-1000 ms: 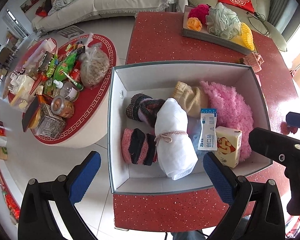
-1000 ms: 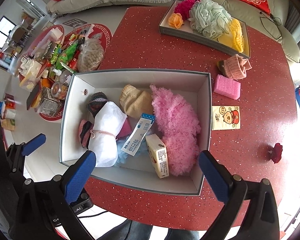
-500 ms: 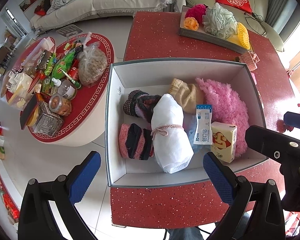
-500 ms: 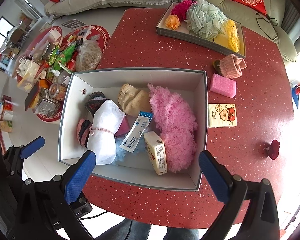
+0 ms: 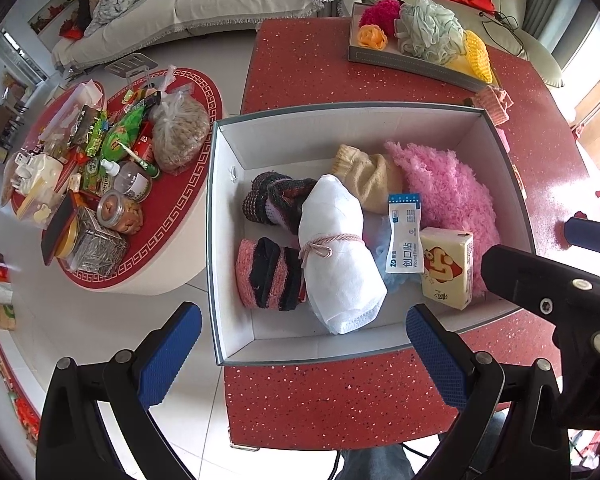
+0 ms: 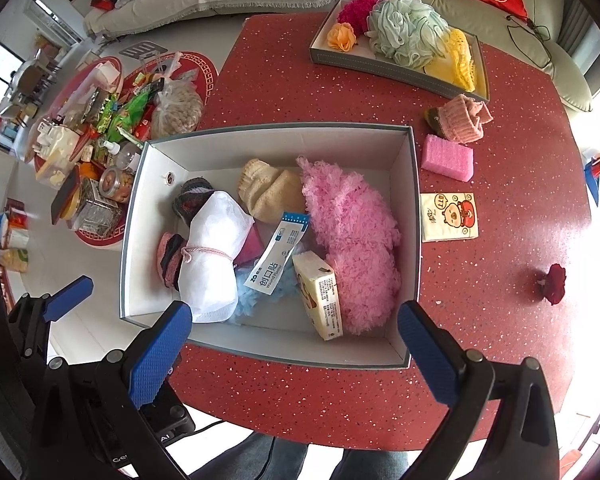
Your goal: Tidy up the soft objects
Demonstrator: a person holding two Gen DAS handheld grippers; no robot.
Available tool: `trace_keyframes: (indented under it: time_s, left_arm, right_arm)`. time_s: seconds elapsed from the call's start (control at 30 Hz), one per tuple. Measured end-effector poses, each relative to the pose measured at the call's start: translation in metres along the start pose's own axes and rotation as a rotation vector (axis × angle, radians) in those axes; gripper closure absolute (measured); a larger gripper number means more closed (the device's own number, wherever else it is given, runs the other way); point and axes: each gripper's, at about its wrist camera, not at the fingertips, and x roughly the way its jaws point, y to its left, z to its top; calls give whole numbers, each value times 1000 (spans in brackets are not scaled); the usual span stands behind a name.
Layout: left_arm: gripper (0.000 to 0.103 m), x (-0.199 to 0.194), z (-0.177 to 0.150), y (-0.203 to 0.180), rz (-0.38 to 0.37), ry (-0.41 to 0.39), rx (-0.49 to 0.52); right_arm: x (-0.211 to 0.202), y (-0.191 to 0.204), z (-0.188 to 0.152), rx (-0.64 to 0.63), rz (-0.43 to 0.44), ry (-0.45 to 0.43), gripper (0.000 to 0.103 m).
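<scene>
Box [image 6: 414, 240] on red worktop [image 6: 300, 92], packed with soft items. Left fingers [image 5: 168, 356] wide apart, empty; right fingers [image 6: 158, 354] wide apart, empty.

Red speckled table [image 6: 340, 396] bears grey box [image 6: 414, 240], tray [image 6: 380, 66], pink sponge [image 6: 447, 157], tissue pack [image 6: 449, 216].

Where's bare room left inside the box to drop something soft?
Bare floor lies along the box's far wall and its left wall, beside the dark socks. The middle and right are crowded: white bundle, pink fluffy piece, tissue pack.
</scene>
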Motion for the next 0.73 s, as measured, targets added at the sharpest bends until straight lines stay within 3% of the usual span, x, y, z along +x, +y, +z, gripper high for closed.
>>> trace_keyframes:
  time_s: [0.57, 0.73]
  left_arm:
    - [0, 7, 4, 0, 3, 25, 14]
    - [0, 5, 4, 4, -29, -6, 5]
  right_arm:
    - [5, -4, -2, 43, 17, 3, 0]
    - [7, -2, -1, 39, 16, 9, 0]
